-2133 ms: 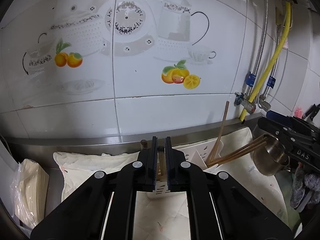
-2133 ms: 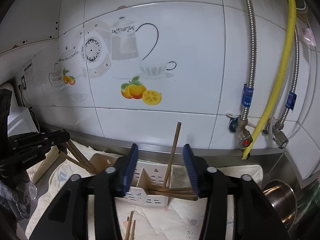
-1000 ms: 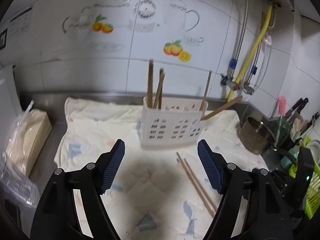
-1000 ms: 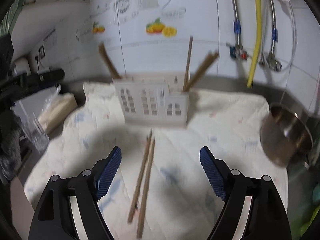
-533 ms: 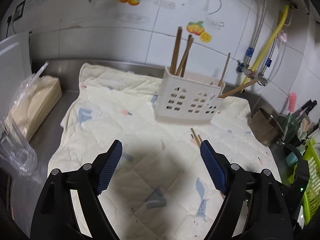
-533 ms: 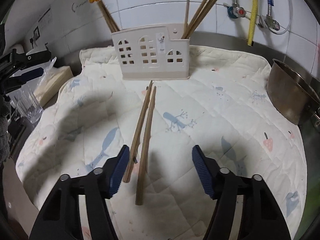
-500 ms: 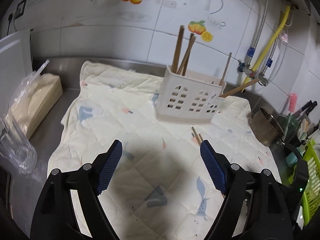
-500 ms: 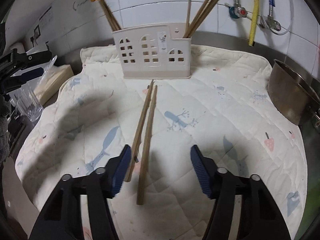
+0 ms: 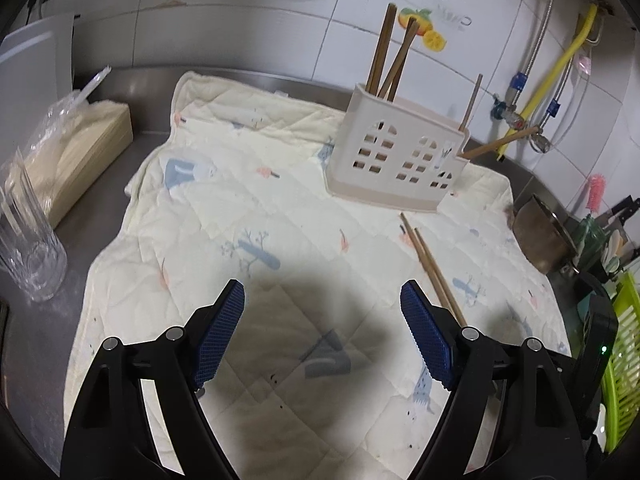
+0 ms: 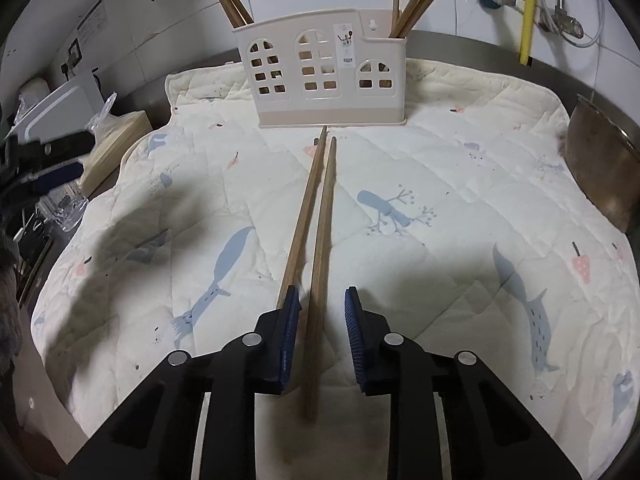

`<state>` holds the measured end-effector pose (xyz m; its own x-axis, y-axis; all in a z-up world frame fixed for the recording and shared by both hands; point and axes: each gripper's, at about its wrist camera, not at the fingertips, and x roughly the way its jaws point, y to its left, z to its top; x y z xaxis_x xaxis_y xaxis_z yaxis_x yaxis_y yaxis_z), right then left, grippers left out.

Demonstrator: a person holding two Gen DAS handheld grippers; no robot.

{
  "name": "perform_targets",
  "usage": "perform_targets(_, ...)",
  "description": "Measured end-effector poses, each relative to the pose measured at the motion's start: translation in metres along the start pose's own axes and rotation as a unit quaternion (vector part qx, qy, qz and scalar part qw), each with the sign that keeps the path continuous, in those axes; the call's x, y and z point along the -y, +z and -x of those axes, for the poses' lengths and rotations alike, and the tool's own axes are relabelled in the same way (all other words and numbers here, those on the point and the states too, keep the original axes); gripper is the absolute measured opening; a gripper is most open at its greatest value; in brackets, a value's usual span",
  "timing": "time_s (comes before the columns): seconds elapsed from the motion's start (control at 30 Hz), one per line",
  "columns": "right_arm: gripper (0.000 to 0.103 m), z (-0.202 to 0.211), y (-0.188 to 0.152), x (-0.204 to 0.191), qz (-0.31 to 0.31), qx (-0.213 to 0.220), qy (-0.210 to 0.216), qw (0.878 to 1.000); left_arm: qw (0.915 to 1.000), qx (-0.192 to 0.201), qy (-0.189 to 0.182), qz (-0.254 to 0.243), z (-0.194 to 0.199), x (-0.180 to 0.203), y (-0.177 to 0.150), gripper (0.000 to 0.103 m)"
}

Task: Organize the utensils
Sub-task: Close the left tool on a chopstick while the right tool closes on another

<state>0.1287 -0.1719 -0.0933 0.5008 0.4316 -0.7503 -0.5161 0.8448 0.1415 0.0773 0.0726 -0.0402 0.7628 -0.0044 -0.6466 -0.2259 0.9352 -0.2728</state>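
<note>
Item: pair of wooden chopsticks (image 10: 316, 232), plain light brown, lying side by side on the quilted cloth (image 10: 460, 200), tips nearly meeting just short of the utensil holder (image 10: 326, 68). In the right wrist view one stick ran between the fingers of the right gripper (image 10: 322, 300); the other passed at or beneath the left-hand finger, its near end hidden by the gripper body. Contact between pads and wood could not be made out. Right fingers stood parted, narrowly, grasping nothing. The near ends of both sticks were blurred.

In the left wrist view the same pair (image 9: 432, 268) lay ahead of and just outside the right-hand finger of the left gripper (image 9: 322, 292), its lower end cut off behind that finger. Left fingers were spread wide, released, over bare cloth (image 9: 248, 200).

Holder (image 9: 394, 160): cream plastic, arched cut-out windows, standing on the cloth well ahead of both sets of fingers, with further chopsticks upright and leaning at its two ends.

Surroundings: steel pot (image 10: 600, 168) beyond the right fingers' right side, partly cut off; clear glass (image 9: 28, 248) far left of the left fingers; green rack (image 9: 622, 360) at the edge.
</note>
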Motion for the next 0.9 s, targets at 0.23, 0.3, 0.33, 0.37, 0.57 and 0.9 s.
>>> perform_targets(0.23,0.015,-0.005,0.001,-0.002,0.004,-0.007,-0.007,1.000,0.9999,-0.008,-0.006,-0.008,-0.004,0.004,-0.009,0.080)
perform_targets(0.3,0.014,-0.006,0.001,-0.003,0.005,-0.007,-0.012,1.000,0.9998,-0.011,-0.009,-0.012,-0.006,0.007,-0.012,0.080)
perform_targets(0.33,0.012,-0.006,0.001,-0.004,0.008,-0.006,-0.017,1.000,0.9997,-0.014,-0.010,-0.014,-0.007,0.010,-0.014,0.080)
perform_targets(0.37,0.012,-0.006,0.001,-0.004,0.009,-0.006,-0.019,1.000,0.9996,-0.017,-0.011,-0.017,-0.009,0.012,-0.016,0.080)
perform_targets(0.57,0.007,-0.002,0.000,-0.002,0.006,0.001,-0.017,1.000,0.9991,-0.028,-0.015,-0.030,-0.014,0.024,-0.026,0.079)
perform_targets(0.9,0.006,0.031,0.001,0.012,-0.010,0.043,-0.012,0.999,0.9946,-0.058,-0.049,-0.071,-0.030,0.071,-0.050,0.072)
